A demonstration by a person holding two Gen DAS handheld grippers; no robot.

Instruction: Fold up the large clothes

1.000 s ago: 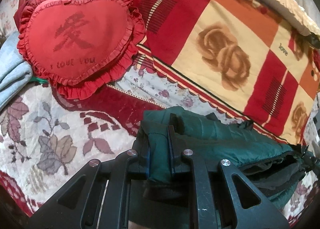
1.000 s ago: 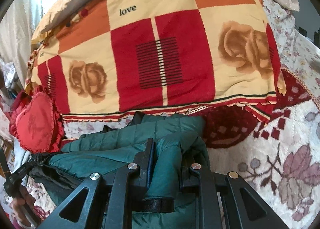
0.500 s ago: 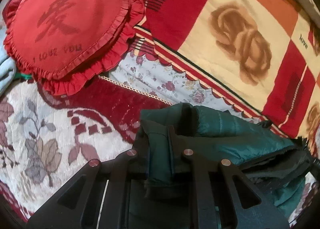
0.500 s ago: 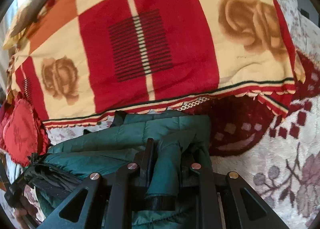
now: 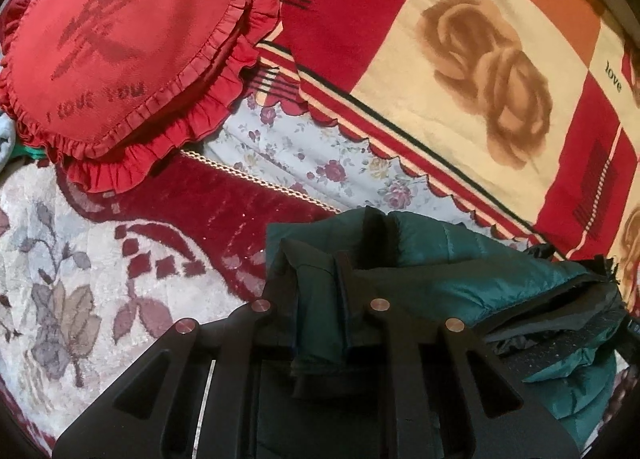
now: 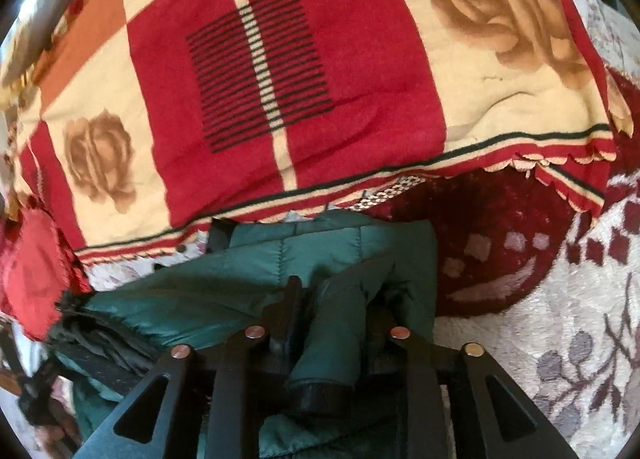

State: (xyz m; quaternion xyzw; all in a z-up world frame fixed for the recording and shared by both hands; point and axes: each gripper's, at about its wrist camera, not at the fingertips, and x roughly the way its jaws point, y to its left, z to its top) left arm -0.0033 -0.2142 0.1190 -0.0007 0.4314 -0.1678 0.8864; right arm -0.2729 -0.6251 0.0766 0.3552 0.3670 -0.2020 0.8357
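A dark green quilted jacket (image 5: 460, 279) with black lining is bunched up and held over the bed between both grippers. My left gripper (image 5: 320, 279) is shut on a fold of the jacket at its left end. In the right wrist view the jacket (image 6: 280, 259) stretches leftward, and my right gripper (image 6: 332, 311) is shut on a fold with a black cuff at its right end. The fingertips of both grippers are buried in fabric.
A red and cream rose blanket (image 5: 480, 59) lies just beyond the jacket, also seen in the right wrist view (image 6: 320, 79). A red heart-shaped frilled pillow (image 5: 120, 47) lies at the far left. The bed cover (image 5: 80, 279) is cream and maroon with leaf patterns.
Both grippers have moved forward and lower with the jacket toward the rose blanket, which now fills more of each view. Their hold on the jacket is unchanged.
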